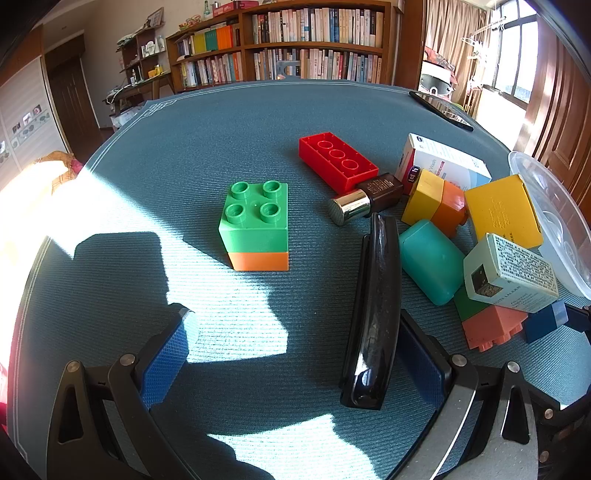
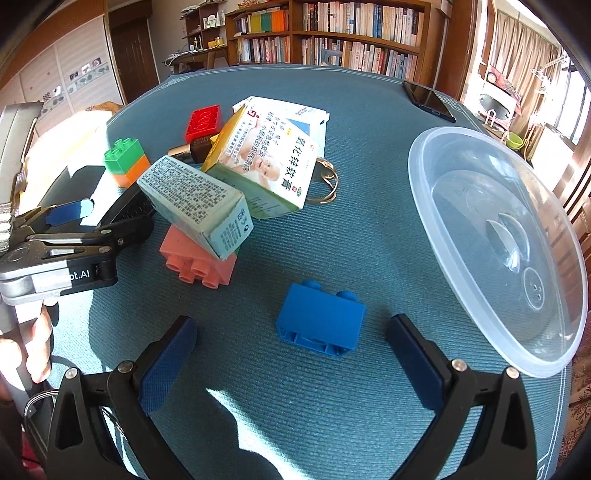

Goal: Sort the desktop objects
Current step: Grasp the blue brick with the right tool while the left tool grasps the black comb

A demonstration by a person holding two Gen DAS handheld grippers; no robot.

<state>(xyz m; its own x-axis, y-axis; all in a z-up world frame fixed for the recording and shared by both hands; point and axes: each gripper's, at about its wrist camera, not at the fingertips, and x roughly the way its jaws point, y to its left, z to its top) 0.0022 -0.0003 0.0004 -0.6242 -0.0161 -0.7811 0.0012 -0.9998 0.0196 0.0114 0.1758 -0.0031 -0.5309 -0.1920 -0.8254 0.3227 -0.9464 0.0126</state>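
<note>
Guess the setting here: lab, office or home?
Most likely a home study or living room. Full wooden bookshelves line the back wall, curtains hang by a sunny window, and toy blocks and small cartons are scattered on a teal cloth-covered table.

A lived-in home, most likely a study or living room. Across the top of the frame runs a tall wooden bookcase (image 1: 314, 40) packed with books, with a cluttered side desk (image 1: 140, 86) to its left. At upper right, beige curtains (image 1: 454, 33) hang beside a sunlit window (image 1: 517, 51) and a clothes-drying rack (image 1: 476, 40). A dark wooden door (image 1: 74, 99) stands at upper left. In the foreground lies a table under a teal cloth (image 1: 240, 122) strewn with toy bricks and small household packages.
</note>
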